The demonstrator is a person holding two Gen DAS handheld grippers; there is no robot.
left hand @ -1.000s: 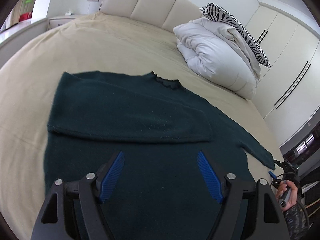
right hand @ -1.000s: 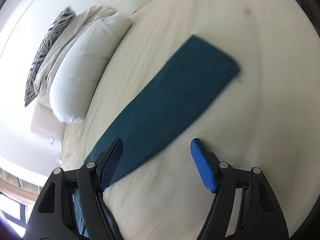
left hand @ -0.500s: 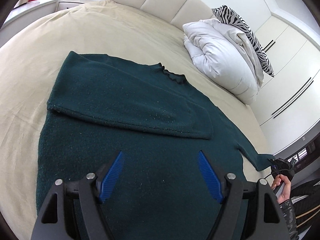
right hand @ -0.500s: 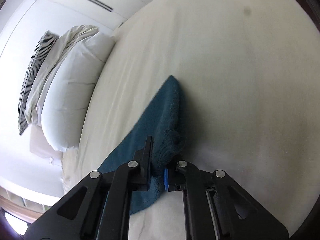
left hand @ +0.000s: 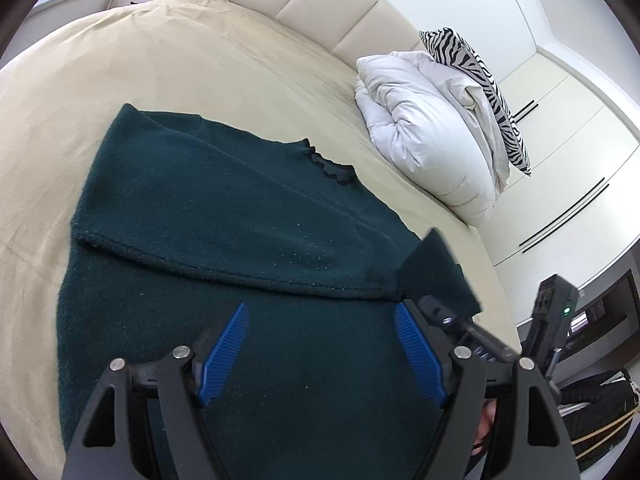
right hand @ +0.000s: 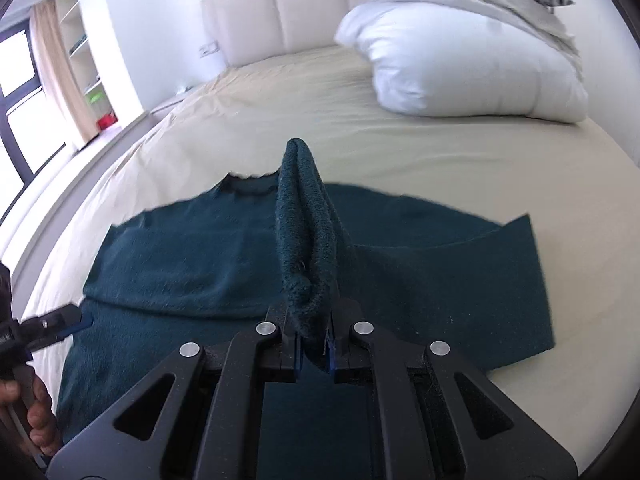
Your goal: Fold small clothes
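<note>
Beige sheets cover the bed (left hand: pixel 200 60), with a padded cream headboard (left hand: pixel 320 8) at the far end and a folded white duvet (left hand: pixel 424 132) under a zebra-print pillow (left hand: pixel 480 80) far right; white wardrobe doors (left hand: pixel 560 152) stand beyond it

Spread across the near half of the bed lies the dark green sweater (left hand: pixel 224 208), its frilled collar (left hand: pixel 328 166) pointing to the far side. One sleeve is already folded across the chest, its edge running left to right just ahead of the left gripper (left hand: pixel 322 354)

The left gripper hovers low over the lower body of the sweater, aimed toward the headboard. Its 2 blue fingers (left hand: pixel 224 354) are spread wide with nothing between them; green fabric fills the gap below

The right gripper (right hand: pixel 314 348) sits to the right of it, also pointing toward the far end. Its fingers are closed tight on the cuff of the other sleeve (right hand: pixel 306 232), which stands up from the pinch as a narrow doubled ridge above the garment. In the left wrist view that lifted cuff (left hand: pixel 436 276) shows as a dark flap just right of the left gripper's right finger. From the pinch the rest of the sleeve drops away to the right and lies flat on the sheet
</note>
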